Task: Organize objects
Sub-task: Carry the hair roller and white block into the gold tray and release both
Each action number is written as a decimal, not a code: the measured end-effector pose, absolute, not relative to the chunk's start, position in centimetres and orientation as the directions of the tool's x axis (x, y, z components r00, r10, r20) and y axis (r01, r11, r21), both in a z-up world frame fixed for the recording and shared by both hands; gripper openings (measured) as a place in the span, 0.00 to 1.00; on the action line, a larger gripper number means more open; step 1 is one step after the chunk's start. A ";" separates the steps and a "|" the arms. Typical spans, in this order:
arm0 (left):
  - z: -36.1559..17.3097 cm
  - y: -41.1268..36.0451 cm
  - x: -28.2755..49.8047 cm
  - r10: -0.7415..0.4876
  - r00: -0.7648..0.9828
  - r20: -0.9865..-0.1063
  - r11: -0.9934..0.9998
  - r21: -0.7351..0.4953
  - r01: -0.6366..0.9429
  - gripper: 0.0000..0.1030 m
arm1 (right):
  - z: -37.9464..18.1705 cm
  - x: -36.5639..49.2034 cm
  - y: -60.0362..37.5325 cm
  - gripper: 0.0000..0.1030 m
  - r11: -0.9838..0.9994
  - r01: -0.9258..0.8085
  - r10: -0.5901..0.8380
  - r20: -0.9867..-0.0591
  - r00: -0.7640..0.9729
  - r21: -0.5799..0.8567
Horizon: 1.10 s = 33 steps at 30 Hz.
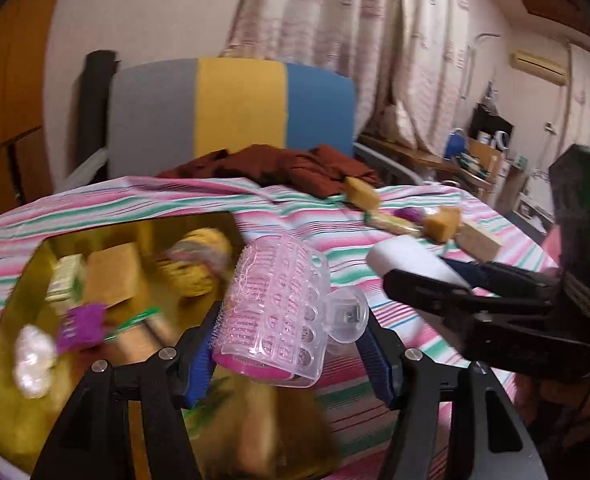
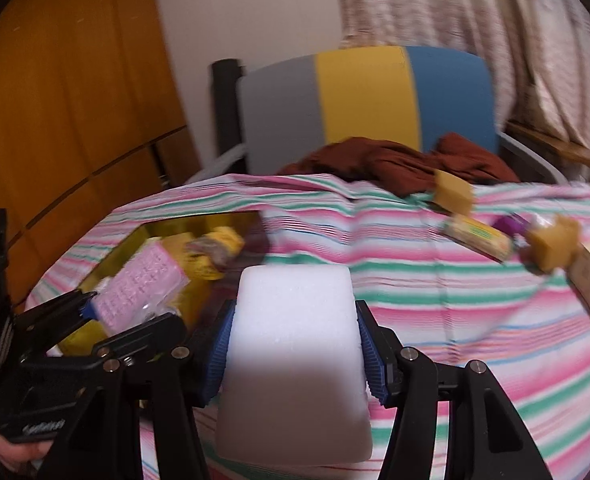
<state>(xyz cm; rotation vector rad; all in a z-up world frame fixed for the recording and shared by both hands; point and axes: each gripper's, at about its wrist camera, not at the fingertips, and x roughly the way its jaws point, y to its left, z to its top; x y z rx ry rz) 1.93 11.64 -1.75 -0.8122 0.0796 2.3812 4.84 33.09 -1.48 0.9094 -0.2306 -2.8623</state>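
No text, label, brand or number can be read anywhere; the print on the yellow-green packet [image 2: 478, 237] lying on the striped tabletop [image 2: 415, 300] is too blurred to make out.

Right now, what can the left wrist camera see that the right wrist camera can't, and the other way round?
Only the left wrist view shows the purple clip and a white fluffy item inside the gold box, plus a cluttered desk by the far wall. Only the right wrist view shows the orange wooden door broadly, and the white foam block filling the right gripper. Both show the pink hair roller in the left gripper, the striped cloth, the brown garment and the tri-colour chair.
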 end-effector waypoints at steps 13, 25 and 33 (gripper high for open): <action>-3.7 1.4 0.0 0.359 -0.687 -0.632 -0.926 -0.150 -0.346 0.62 | -1.0 2.7 23.3 0.56 -0.923 0.355 -0.369 -0.593 -0.716 0.147; -5.7 -2.0 -0.7 0.315 -0.652 -0.690 -0.947 -0.185 -0.262 0.63 | -2.9 2.1 18.2 0.74 -0.879 0.445 -0.443 -0.637 -0.631 0.171; -5.0 -2.0 -0.7 0.282 -0.681 -0.676 -0.959 -0.167 -0.231 0.69 | -3.0 2.1 20.3 0.77 -0.897 0.376 -0.433 -0.623 -0.651 0.232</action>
